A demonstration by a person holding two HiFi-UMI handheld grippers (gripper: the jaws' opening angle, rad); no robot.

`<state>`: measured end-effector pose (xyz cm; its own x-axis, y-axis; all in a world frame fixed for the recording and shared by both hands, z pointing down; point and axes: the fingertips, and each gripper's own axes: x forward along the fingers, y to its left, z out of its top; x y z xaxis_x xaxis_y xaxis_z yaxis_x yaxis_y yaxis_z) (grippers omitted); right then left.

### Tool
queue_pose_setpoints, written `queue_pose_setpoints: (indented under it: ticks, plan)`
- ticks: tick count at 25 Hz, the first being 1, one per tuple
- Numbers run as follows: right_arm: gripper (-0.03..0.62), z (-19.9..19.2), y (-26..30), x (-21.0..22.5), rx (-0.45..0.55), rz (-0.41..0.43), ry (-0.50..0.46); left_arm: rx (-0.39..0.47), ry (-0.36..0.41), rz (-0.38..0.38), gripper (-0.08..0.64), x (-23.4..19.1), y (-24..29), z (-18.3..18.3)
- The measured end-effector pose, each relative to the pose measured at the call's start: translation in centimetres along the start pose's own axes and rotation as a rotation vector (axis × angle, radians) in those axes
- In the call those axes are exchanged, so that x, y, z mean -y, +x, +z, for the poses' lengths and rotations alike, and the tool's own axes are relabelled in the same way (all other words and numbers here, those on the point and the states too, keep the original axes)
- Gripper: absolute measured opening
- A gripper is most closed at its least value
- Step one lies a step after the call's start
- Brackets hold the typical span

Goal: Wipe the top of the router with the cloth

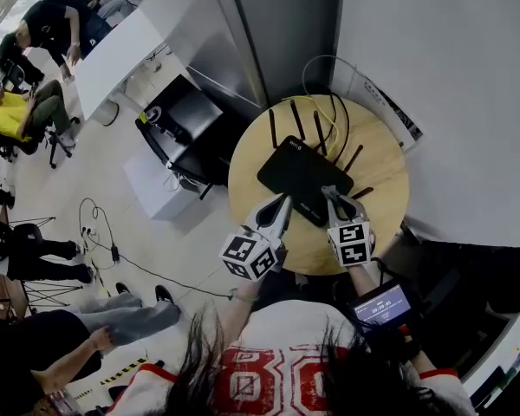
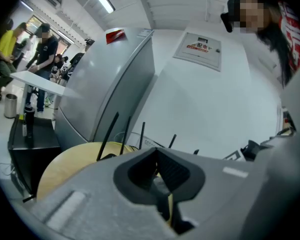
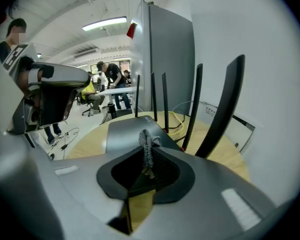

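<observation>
A black router (image 1: 299,176) with several upright antennas lies on a round wooden table (image 1: 381,198). My right gripper (image 1: 328,191) hovers over the router's near edge, shut on a grey cloth (image 3: 146,146) that pokes up as a twisted strip from its tip. In the right gripper view the router's flat top (image 3: 127,131) lies just ahead of the right gripper (image 3: 146,156). My left gripper (image 1: 285,200) is at the router's near left side, shut with nothing in it. The left gripper view shows the left gripper (image 2: 156,153) with the thin antennas (image 2: 107,134) beyond it.
Two thick antennas (image 3: 222,109) rise close on the right of the right gripper. A yellow cable (image 1: 325,111) loops behind the router. A grey cabinet (image 1: 277,33) and a white wall stand behind the table, a black cart (image 1: 182,124) to its left. People sit far left.
</observation>
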<state>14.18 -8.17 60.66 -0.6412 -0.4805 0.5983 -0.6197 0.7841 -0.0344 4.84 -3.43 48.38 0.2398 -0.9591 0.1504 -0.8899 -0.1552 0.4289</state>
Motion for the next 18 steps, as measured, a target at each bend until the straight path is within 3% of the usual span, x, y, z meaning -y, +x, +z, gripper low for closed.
queue_pose_setpoints:
  ticks: [7,10,18]
  plan:
    - [0.041,1.6,1.3,1.8,-0.021,-0.188,0.066,-0.066,0.016,-0.138,0.002,-2.6,2.5,2.1]
    - [0.041,2.1,1.6,2.5,-0.054,-0.258,0.034,-0.076,0.016,-0.171,0.002,-3.6,3.1,2.9]
    - [0.041,0.9,3.4,3.0,-0.152,-0.313,0.025,-0.113,0.013,-0.229,0.002,-5.1,3.3,3.2]
